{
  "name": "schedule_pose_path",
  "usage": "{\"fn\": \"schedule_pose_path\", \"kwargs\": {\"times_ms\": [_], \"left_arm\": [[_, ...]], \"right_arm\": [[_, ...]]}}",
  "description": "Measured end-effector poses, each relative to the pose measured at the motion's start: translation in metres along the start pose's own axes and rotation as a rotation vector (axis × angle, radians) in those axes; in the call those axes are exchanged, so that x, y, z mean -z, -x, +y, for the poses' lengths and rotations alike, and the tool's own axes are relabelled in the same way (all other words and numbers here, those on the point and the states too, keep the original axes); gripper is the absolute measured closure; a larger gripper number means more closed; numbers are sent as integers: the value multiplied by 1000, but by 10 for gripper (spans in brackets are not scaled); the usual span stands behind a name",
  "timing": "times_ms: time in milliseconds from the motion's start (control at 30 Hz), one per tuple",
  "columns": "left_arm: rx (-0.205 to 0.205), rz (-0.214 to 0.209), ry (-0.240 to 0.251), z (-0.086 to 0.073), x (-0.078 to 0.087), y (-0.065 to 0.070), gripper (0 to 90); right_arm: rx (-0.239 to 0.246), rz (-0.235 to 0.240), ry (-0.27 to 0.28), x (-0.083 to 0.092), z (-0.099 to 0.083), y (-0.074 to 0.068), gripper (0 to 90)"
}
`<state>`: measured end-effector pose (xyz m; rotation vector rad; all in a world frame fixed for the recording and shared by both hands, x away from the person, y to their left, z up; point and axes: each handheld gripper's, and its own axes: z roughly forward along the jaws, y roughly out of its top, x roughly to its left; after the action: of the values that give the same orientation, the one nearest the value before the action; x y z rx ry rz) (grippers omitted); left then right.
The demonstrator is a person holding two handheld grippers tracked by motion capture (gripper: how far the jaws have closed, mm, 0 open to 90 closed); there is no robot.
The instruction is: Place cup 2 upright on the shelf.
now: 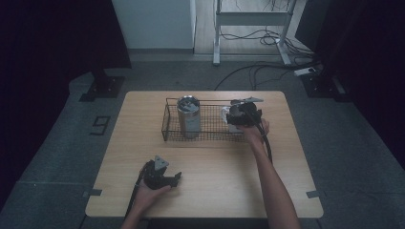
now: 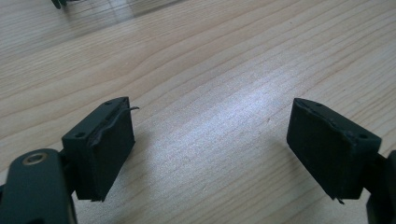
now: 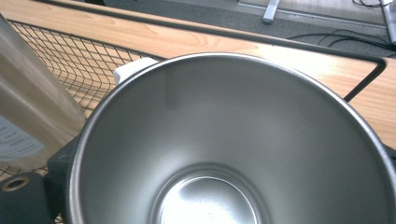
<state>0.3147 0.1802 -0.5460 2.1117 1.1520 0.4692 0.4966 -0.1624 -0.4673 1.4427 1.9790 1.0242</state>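
Floor, far left of the high view: a mark (image 1: 100,125) shaped like the numeral nine. No other writing on the floor can be read.

The left gripper (image 1: 174,179) lies low on the near part of the table (image 1: 215,167), its jaws standing wide with bare wood between them in its own view (image 2: 210,140). Judgement: it is parked clear of the work so as not to obstruct the other hand.

The wire basket (image 1: 165,119) sits across the far half of the table. At its left end a steel tumbler (image 1: 188,117) stands upright, mouth up. It carries a pale printed label (image 3: 16,142), too small and too oblique to read.

At the right end of the basket is the white steel-lined cup (image 1: 226,116), upright and well apart from the tumbler. Its bare metal interior (image 3: 224,140) bears no brand or marking.

The right gripper (image 1: 241,117) is directly at the cup, with one jaw against the outer wall at the lower left of its view. The other jaw is hidden, so I cannot tell whether the cup is clamped. Judgement: the cup is being handled at the basket's free end, either set down or about to be lifted.
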Motion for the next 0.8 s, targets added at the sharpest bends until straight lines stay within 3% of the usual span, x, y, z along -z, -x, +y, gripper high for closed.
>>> {"fn": "schedule_pose_path", "kwargs": {"times_ms": [500, 800], "left_arm": [[-4, 1, -1, 0, 0, 1, 153], [-5, 0, -4, 0, 0, 1, 153]], "right_arm": [[15, -5, -48, -12, -8, -7, 64], [31, -34, -65, -13, -9, -10, 64]]}}
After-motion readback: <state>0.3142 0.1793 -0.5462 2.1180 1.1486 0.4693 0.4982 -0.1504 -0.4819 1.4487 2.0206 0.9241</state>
